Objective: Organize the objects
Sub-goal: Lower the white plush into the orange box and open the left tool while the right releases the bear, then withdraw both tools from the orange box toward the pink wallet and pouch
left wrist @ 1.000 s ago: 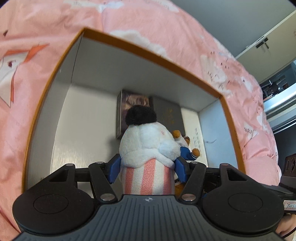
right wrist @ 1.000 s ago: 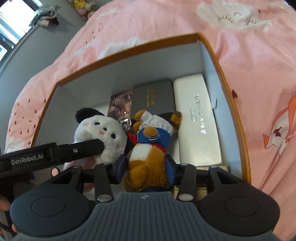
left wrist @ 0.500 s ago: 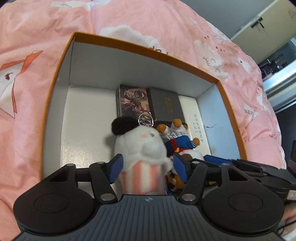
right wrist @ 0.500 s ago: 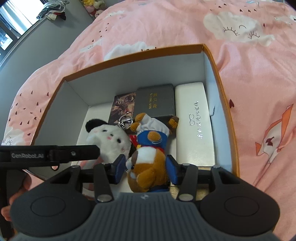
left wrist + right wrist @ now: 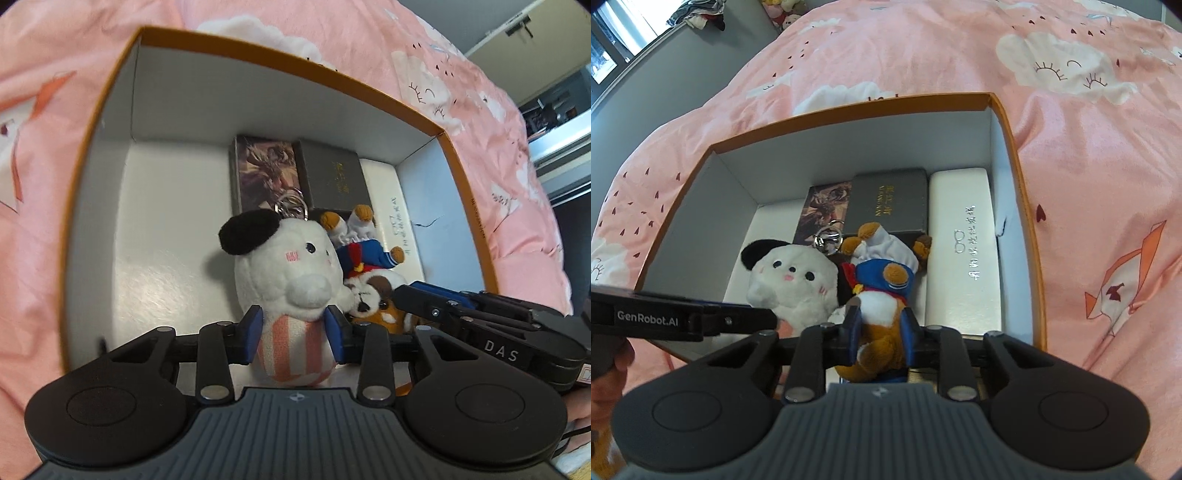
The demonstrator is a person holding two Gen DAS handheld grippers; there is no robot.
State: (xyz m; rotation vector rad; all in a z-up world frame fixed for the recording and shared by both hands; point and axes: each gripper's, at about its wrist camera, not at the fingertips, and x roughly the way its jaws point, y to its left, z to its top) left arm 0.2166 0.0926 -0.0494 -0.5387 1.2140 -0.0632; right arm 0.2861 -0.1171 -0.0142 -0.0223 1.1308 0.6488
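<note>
Two plush toys are sitting side by side in the orange-rimmed box (image 5: 1015, 155), which is resting on the pink bedspread (image 5: 1071, 129). We are closing the left gripper (image 5: 293, 341) on the striped base of the white plush (image 5: 291, 273), its blue pads pressing the fabric; the base is running out of sight behind the gripper body. We are closing the right gripper (image 5: 880, 334) on the brown bear plush (image 5: 882, 295), which is lying upside down with its head cut off by the gripper. Behind the toys, a picture-printed box (image 5: 264, 170), a dark grey box (image 5: 890, 199) and a white case (image 5: 964, 236) are lying flat, partly covered by both plushes. Printing on the boxes is too small to read. A keyring (image 5: 827, 240) is lying between the toys.
</note>
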